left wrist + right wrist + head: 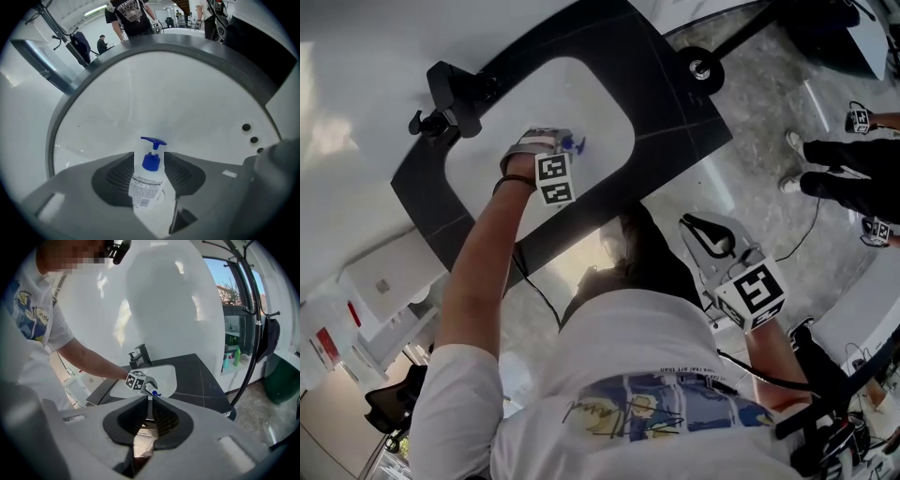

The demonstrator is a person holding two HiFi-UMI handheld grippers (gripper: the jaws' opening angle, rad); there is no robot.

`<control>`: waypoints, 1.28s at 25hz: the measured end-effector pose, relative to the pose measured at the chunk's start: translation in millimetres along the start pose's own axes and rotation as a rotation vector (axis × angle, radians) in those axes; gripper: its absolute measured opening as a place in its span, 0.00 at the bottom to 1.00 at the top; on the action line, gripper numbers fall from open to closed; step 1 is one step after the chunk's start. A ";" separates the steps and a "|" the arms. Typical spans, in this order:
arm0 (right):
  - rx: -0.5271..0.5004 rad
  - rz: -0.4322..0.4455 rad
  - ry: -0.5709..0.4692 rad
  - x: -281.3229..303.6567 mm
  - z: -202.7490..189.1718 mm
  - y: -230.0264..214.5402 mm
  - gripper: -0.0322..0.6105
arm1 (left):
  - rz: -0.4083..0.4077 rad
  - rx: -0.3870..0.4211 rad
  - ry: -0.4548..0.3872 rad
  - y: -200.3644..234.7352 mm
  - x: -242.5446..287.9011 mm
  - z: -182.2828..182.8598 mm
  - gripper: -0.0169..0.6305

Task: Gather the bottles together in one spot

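Left gripper (149, 157) fingers stand apart around the blue-pump bottle (146, 185) in the sink (187, 93); right gripper (710, 236), at 4 o'clock from it, fingers closed, empty.

bottle (146, 185) down in the sink basin (140, 89) | between left tongs (149, 158) | faucet (455, 92) at basin rim, on desk (675, 103)

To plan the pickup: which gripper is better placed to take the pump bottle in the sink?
Left. The left gripper is over the sink with the pump bottle between its open jaws; the right gripper is off the counter, well away.
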State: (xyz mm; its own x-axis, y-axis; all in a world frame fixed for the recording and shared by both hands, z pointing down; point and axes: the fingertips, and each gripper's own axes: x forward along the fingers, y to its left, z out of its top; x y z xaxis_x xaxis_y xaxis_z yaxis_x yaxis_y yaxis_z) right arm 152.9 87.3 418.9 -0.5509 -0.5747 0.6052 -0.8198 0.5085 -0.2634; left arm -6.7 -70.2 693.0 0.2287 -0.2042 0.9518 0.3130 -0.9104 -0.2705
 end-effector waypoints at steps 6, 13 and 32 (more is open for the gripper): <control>0.019 0.006 0.019 4.8 -4.2 -13.1 0.10 | -0.051 0.076 0.043 -5.6 23.7 1.1 0.33; 0.029 0.024 0.035 11.8 -4.8 -26.7 0.10 | -0.084 0.126 0.077 -12.7 35.4 -0.3 0.24; -0.035 0.075 0.029 23.0 12.5 -8.2 0.10 | 0.238 -0.798 -0.376 69.5 -67.3 -6.3 0.14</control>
State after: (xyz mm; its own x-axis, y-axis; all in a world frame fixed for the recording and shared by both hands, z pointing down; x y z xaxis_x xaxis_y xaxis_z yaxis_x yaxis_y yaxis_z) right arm 145.0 61.9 425.6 -0.6050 -0.5158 0.6066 -0.7704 0.5716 -0.2824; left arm -6.2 -122.0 611.1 0.5345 -0.4149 0.7363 -0.4795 -0.8663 -0.1400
